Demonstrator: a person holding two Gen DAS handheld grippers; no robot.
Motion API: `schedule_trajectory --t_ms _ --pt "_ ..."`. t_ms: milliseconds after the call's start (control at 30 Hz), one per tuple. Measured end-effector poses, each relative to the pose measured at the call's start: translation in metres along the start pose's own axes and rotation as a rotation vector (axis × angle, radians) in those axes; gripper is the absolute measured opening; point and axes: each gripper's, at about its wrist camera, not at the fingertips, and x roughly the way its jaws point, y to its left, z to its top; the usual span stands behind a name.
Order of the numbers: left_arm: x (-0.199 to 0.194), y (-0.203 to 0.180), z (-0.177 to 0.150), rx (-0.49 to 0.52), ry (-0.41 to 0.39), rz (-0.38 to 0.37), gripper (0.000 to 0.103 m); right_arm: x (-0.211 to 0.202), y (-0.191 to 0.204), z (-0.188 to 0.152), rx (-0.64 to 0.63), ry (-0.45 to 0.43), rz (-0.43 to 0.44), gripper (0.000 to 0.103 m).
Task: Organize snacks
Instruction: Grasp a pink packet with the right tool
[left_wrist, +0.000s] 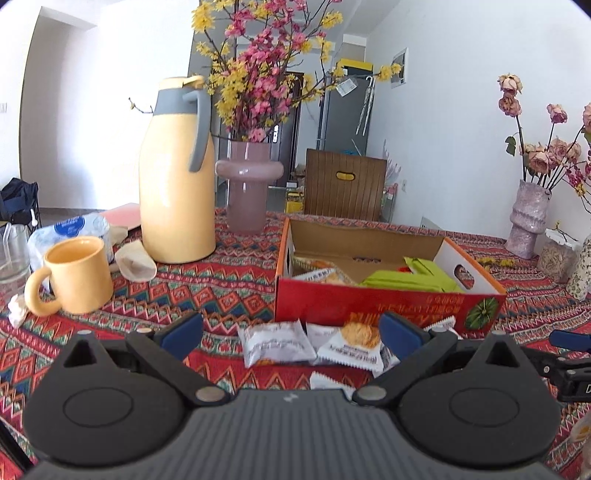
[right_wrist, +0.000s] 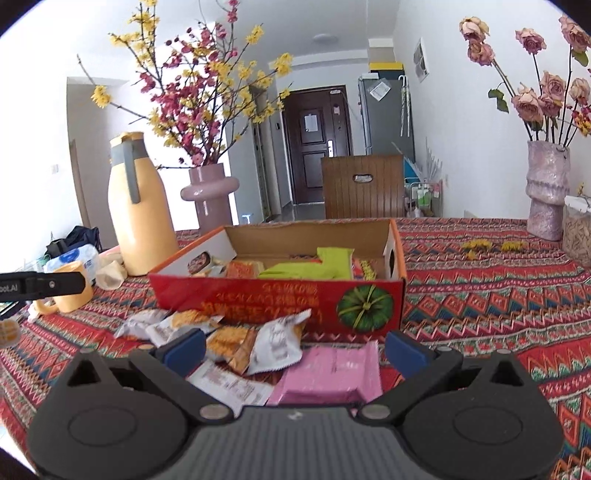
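While both sets of tongs hang spread and empty over the loose packets, we judge ourselves between picks: some snacks already lie inside the red cardboard box, among them a green packet, and a scatter is still waiting on the worktop just in front of its near wall. Our left tongs frame a white biscuit wrapper and a second wrapper printed with a golden cracker, both lying flat and overlapping at the edges. Our right tongs are open above a pink packet, with a white-and-orange pile of wrappers just beside it on the left, one of them propped up against the rest. The next move, as we read it, calls for lowering one pair onto a single packet, closing on a crimped end or a raised edge rather than the flat middle, then lifting it over the box wall; the pink one looks easiest for the right side, since it lies apart from the heap. The wrappers look slick and thin, so two could come up together. A red, patterned woven cloth covers the worktop, which also carries a yellow thermos jug, a matching mug, a pink glass vase of yellow and pink blossom, and a textured vase of dried roses. Beyond stand a wooden chair back, a dark door and white walls.
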Motion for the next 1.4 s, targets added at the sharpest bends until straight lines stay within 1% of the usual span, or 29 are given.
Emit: schedule_trajectory --t_ms 700,933,1400 --pt "-0.025 -0.004 -0.021 -0.005 0.029 -0.023 0.103 -0.025 0.006 -0.023 -0.006 0.025 0.014 0.103" --pt "-0.026 -0.004 -0.024 -0.01 0.038 -0.029 0.103 -0.026 0.003 -0.027 0.006 0.03 0.008 0.103" --pt "-0.016 -0.003 -0.027 -0.018 0.055 -0.06 0.103 -0.015 -0.004 -0.032 0.012 0.062 -0.003 0.103"
